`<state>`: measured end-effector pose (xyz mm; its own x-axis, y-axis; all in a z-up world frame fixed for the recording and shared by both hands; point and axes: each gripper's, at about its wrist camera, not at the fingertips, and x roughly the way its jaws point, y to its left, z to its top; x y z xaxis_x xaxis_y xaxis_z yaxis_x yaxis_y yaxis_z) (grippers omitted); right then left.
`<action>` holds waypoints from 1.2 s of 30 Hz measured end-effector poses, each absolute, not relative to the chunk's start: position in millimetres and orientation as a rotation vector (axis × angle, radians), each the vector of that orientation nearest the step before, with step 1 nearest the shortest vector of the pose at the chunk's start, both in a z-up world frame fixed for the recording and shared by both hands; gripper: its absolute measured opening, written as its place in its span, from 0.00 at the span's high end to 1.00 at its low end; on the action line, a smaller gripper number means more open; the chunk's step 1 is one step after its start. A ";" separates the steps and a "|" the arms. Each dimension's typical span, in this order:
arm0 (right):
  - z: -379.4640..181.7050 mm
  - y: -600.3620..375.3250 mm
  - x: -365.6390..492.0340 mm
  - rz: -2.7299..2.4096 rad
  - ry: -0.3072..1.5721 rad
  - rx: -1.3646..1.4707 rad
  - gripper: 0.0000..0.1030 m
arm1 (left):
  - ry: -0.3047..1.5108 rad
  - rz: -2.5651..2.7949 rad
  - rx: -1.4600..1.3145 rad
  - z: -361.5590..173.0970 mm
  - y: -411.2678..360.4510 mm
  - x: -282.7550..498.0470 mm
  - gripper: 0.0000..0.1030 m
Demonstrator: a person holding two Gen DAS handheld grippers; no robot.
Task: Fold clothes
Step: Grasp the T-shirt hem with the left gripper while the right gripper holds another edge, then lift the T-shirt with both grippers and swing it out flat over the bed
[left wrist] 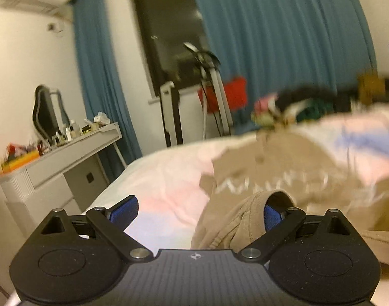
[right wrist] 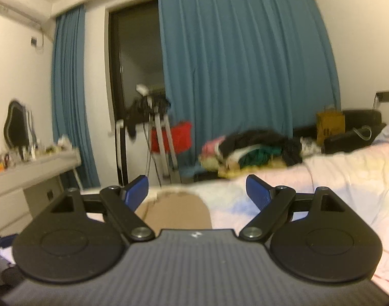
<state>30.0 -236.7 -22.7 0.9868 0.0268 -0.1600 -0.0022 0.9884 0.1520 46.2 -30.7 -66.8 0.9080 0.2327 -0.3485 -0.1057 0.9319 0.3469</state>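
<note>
A tan sweatshirt (left wrist: pixel 283 178) with white lettering lies spread on the pale pink bed (left wrist: pixel 168 178). My left gripper (left wrist: pixel 198 210) is open, low over the bed; a ribbed cuff or hem of the sweatshirt (left wrist: pixel 235 219) drapes over its right finger, and the left finger stands free. My right gripper (right wrist: pixel 197 191) is open and empty above the bed (right wrist: pixel 334 173). A tan part of the sweatshirt (right wrist: pixel 179 213) lies below and between its fingers.
A pile of mixed clothes (right wrist: pixel 250 150) sits at the bed's far edge, also in the left wrist view (left wrist: pixel 291 104). A white dresser (left wrist: pixel 66 153) with bottles stands left. A stand with a red bag (right wrist: pixel 174 137) is before the blue curtains (right wrist: pixel 245 63). A yellow bag (right wrist: pixel 330 125) is at right.
</note>
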 end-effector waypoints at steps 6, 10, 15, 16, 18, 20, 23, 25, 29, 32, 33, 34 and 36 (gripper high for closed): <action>-58.8 -196.6 39.0 0.326 0.517 0.013 0.18 | 0.442 0.256 0.323 -73.2 -25.0 53.5 0.04; -81.6 -146.5 38.3 0.337 0.575 -0.269 0.18 | 0.380 0.298 0.211 -57.1 -8.6 46.9 0.04; -91.1 -151.3 55.8 0.117 0.590 -0.307 0.18 | 0.309 0.338 0.095 -38.3 9.2 31.7 0.04; -85.4 -160.0 54.8 0.075 0.558 -0.263 0.18 | 0.308 0.338 0.086 -36.2 10.5 29.4 0.04; -68.0 -182.1 46.5 0.042 0.463 -0.107 0.18 | 0.312 0.334 0.077 -33.4 11.4 25.5 0.04; -55.1 -200.8 36.2 0.036 0.375 0.042 0.18 | 0.320 0.320 0.080 -32.1 10.4 23.4 0.04; -47.3 -218.2 29.4 -0.008 0.312 0.137 0.18 | 0.322 0.292 0.109 -32.4 4.0 22.3 0.04; -48.3 -223.3 30.0 -0.061 0.311 0.142 0.18 | 0.332 0.272 0.128 -33.8 0.3 22.8 0.05; -56.5 -228.3 36.2 -0.120 0.376 0.125 0.18 | 0.334 0.279 0.150 -36.2 -2.6 23.7 0.04; -73.9 -230.5 52.1 -0.168 0.510 0.074 0.17 | 0.309 0.337 0.137 -33.9 2.4 23.9 0.04; -78.5 -232.9 55.1 -0.174 0.543 0.083 0.17 | 0.297 0.367 0.120 -32.0 6.2 23.8 0.04; -82.3 -236.0 56.2 -0.176 0.568 0.107 0.18 | 0.292 0.376 0.091 -29.6 11.6 21.5 0.04; -85.5 -243.5 56.2 -0.195 0.574 0.157 0.18 | 0.283 0.388 0.030 -24.7 22.7 16.2 0.03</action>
